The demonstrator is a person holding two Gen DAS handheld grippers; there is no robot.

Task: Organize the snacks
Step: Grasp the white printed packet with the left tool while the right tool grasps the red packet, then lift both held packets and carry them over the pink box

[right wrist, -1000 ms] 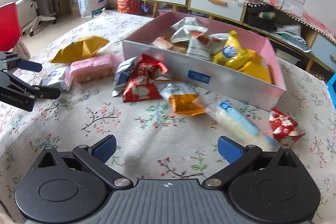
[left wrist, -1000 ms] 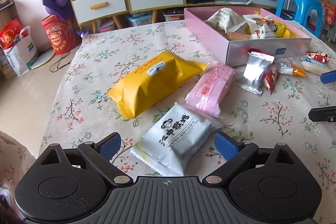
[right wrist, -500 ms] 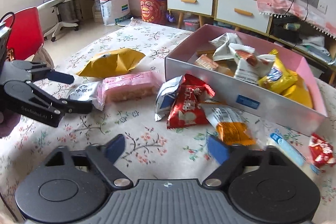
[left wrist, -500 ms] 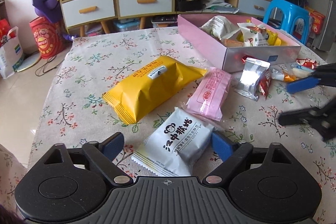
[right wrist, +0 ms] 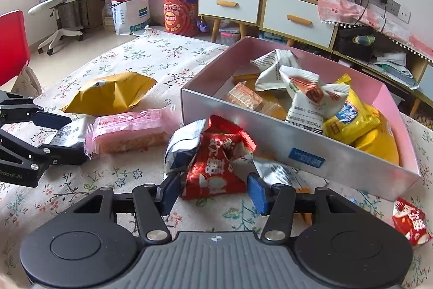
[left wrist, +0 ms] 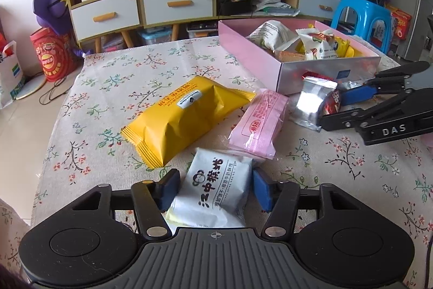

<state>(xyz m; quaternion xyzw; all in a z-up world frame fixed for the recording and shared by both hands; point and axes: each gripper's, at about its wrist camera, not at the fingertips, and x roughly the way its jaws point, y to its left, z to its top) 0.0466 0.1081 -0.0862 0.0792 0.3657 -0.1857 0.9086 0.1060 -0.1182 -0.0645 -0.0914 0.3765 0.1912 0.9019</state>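
- Two packets sit between my jaws at once: the white packet (left wrist: 216,188) in my left gripper (left wrist: 215,188), the red packet (right wrist: 216,167) in my right gripper (right wrist: 213,187).
- Both sets of jaws have just been closing, from wide to about half. On the left, the pads (left wrist: 261,190) look to touch the white packet's sides; I judge it caught. On the right, the pads stand against the red packet's lower corners, though I cannot tell how firm the pinch is.
- Compared with a second ago, my right gripper has come in from bare cloth to the pile by the box (right wrist: 297,151), so both pickups now seem to run together.
- Still loose on the table (left wrist: 108,77): the yellow bag (left wrist: 186,118) and pink bar (left wrist: 257,123) just beyond the white packet, a silver packet (right wrist: 184,145) touching the red one, and a small red packet (right wrist: 410,218) near the box's right corner.
- Box is part-filled, with free room at its far left end.
- Table's left half is open; the near box wall stands just beyond my right jaws, so I would need to lift before crossing it.
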